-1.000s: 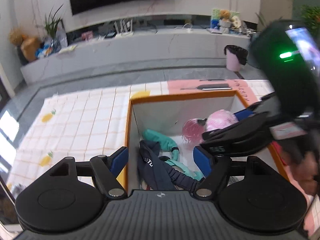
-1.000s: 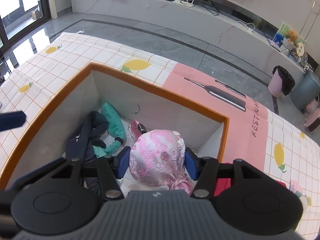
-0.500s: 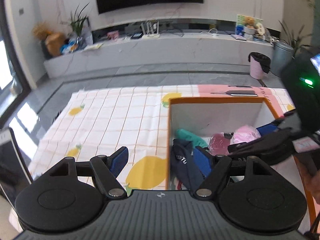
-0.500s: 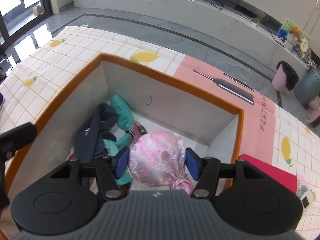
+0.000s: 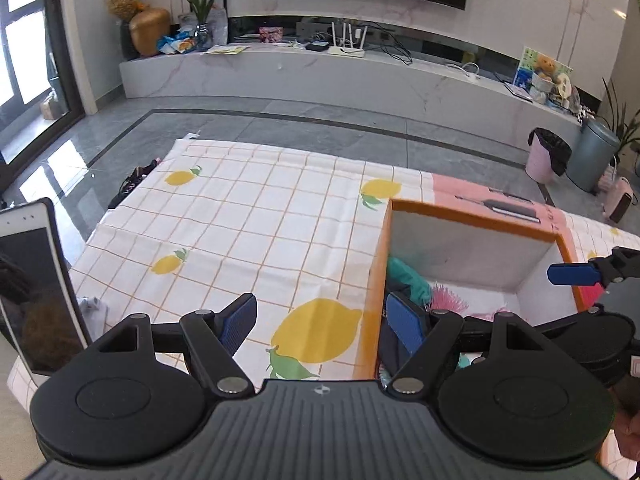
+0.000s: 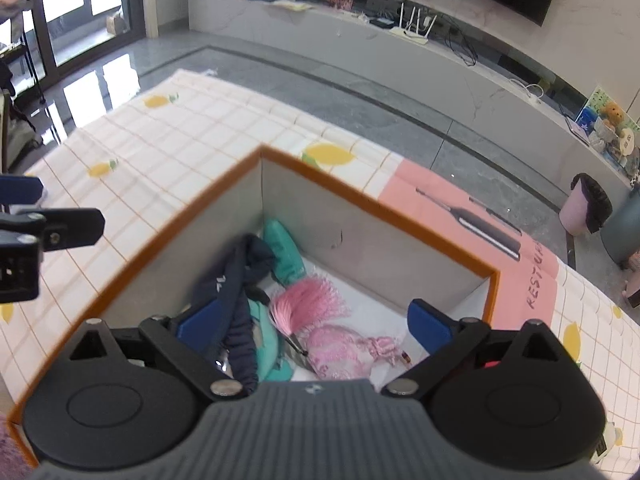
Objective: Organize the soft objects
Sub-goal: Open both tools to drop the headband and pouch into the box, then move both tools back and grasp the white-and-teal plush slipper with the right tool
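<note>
So the pink satin pouch is lying loose on the white floor of the orange-rimmed box, toward the near side, with a pink tassel fanned out right behind it and touching it. Left of those there's a navy cap draped over a teal cloth, which runs back toward the far corner of the box.

The right tongs hang over the box, spread wide with nothing between the blue pads; the pouch sits below the gap. The left tongs are also wide apart and empty, straddling the box's left wall, one pad over the lemon-print cloth and the other over the box interior.

The box sits on that checked cloth, and a phone stands at its left edge.
</note>
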### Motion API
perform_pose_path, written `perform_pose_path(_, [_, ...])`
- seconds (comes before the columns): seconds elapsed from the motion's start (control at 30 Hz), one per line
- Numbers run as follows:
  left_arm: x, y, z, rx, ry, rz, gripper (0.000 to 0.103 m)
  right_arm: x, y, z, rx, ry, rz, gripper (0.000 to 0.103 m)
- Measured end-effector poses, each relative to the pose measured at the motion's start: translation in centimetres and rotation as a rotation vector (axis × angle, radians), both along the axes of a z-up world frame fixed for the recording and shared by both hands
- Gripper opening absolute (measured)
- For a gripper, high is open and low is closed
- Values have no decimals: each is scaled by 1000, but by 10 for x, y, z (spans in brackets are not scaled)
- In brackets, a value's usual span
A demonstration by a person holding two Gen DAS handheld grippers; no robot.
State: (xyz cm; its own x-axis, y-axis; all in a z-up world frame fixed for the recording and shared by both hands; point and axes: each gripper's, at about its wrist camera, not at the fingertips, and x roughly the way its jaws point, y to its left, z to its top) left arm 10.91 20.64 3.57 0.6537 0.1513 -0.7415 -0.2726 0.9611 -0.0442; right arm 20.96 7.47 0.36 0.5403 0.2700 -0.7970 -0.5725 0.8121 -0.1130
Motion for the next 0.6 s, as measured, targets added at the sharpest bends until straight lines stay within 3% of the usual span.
perform_pose_path(0.27, [-1,-17,35,7,-36,5,87,-4,-21,49,41,-9,-15,98])
perform_pose_path(0.6, [6,-88,98,70,-117,-85,87,-8,-116,116,99,-84,-145,98])
